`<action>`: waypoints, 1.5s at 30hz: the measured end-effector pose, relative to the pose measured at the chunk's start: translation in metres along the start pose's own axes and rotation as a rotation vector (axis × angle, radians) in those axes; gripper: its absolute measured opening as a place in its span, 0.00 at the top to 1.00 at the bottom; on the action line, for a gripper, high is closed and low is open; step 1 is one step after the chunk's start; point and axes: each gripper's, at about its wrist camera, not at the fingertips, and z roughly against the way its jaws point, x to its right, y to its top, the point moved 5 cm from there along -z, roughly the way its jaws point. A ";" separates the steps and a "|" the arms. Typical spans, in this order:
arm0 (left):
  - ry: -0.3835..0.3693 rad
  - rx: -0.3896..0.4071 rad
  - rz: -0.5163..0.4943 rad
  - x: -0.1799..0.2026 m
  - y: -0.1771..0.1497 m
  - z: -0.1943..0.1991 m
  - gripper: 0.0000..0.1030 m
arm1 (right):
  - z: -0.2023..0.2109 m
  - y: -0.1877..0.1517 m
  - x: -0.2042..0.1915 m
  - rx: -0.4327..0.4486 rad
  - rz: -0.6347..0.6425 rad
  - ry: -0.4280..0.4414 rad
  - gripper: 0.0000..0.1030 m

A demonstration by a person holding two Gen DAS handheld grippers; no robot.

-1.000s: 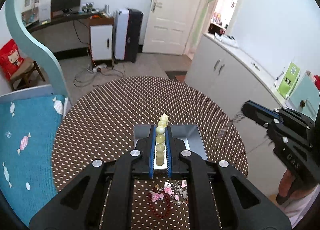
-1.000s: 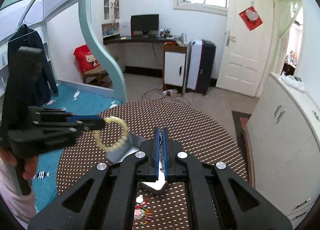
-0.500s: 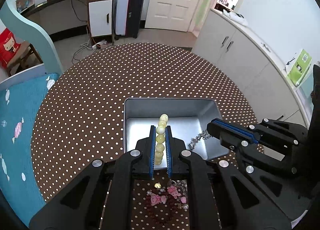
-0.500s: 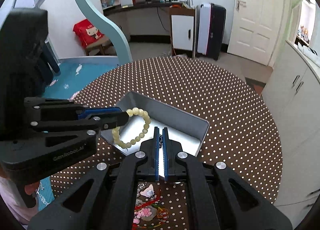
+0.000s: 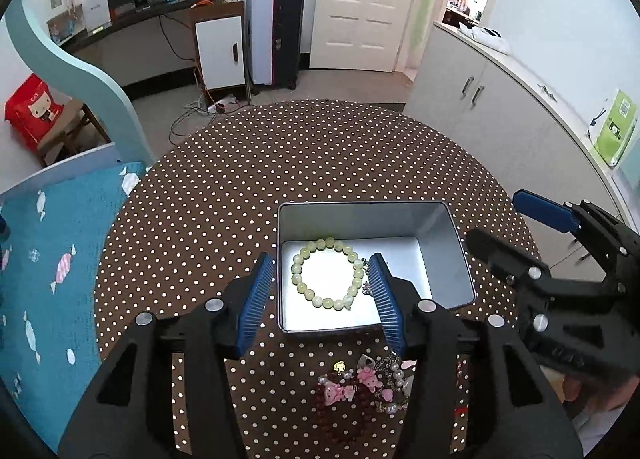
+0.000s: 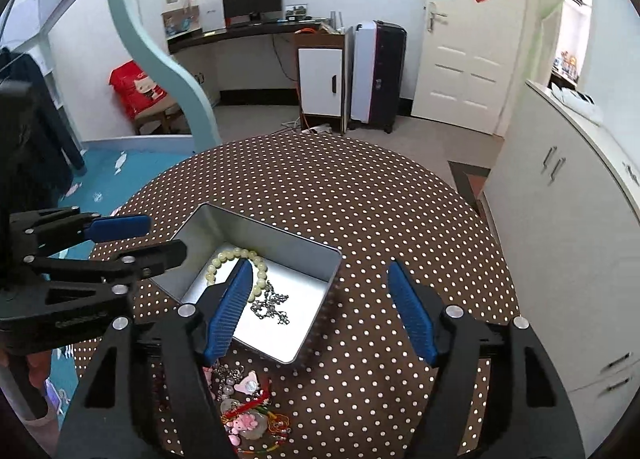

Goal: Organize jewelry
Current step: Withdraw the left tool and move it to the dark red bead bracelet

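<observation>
- The pale green bead bracelet point(image 5: 325, 274) lies flat on the floor of the open metal tin point(image 5: 456, 259), towards its near-left part.
- A dark silver chain point(image 6: 271, 304) lies in a small heap just beside the bracelet, also inside the tin; in the left wrist view only its edge shows past a finger.
- So two pieces appear to be sorted already. A pile of loose jewelry point(image 6: 248, 411) (pink charms, pearls, red cord) sits on the polka-dot desk point(image 5: 320, 147) just in front of the tin, so most of the task looks left to do.
- The left gripper point(image 5: 322, 299) hangs above the tin's near edge, its fingers opening and released; the bracelet shows between them but lower, touched by neither.
- The right gripper point(image 6: 320, 311) is likewise opening and empty; the chain lies below, nearer its left finger point(image 6: 230, 309), clear of both pads.
</observation>
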 end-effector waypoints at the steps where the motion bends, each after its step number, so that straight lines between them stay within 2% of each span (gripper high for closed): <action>1: 0.002 -0.003 0.004 0.000 -0.001 0.000 0.50 | 0.001 -0.002 0.001 -0.001 -0.004 -0.002 0.35; 8: 0.017 -0.007 0.010 0.004 -0.011 0.010 0.50 | 0.015 -0.009 0.002 0.019 -0.010 -0.005 0.35; 11: 0.020 -0.004 0.012 0.005 -0.017 0.017 0.45 | 0.023 -0.015 0.006 0.027 -0.016 -0.014 0.34; 17: 0.030 -0.004 0.023 0.005 -0.032 0.028 0.42 | 0.038 -0.030 0.016 0.038 -0.038 -0.035 0.30; 20: 0.037 -0.007 0.032 0.003 -0.039 0.033 0.30 | 0.044 -0.036 0.019 0.041 -0.045 -0.041 0.27; 22: 0.047 -0.012 0.037 0.002 -0.048 0.035 0.26 | 0.049 -0.043 0.021 0.042 -0.047 -0.051 0.16; 27: 0.069 -0.045 0.055 -0.003 -0.070 0.033 0.12 | 0.054 -0.059 0.023 0.027 -0.055 -0.055 0.07; 32: 0.058 -0.088 0.053 -0.006 -0.090 0.026 0.11 | 0.051 -0.077 0.024 0.003 -0.069 -0.070 0.07; 35: 0.044 -0.111 0.061 -0.005 -0.101 0.020 0.11 | 0.045 -0.090 0.023 -0.016 -0.100 -0.016 0.07; 37: 0.030 -0.104 0.074 -0.005 -0.107 0.017 0.11 | 0.042 -0.096 0.022 -0.017 -0.112 -0.022 0.07; 42: 0.086 -0.054 0.034 0.001 -0.118 0.016 0.11 | 0.040 -0.115 0.017 0.043 -0.158 0.039 0.07; 45: 0.103 -0.063 0.031 0.002 -0.126 0.010 0.11 | 0.044 -0.123 0.014 0.118 -0.135 -0.011 0.07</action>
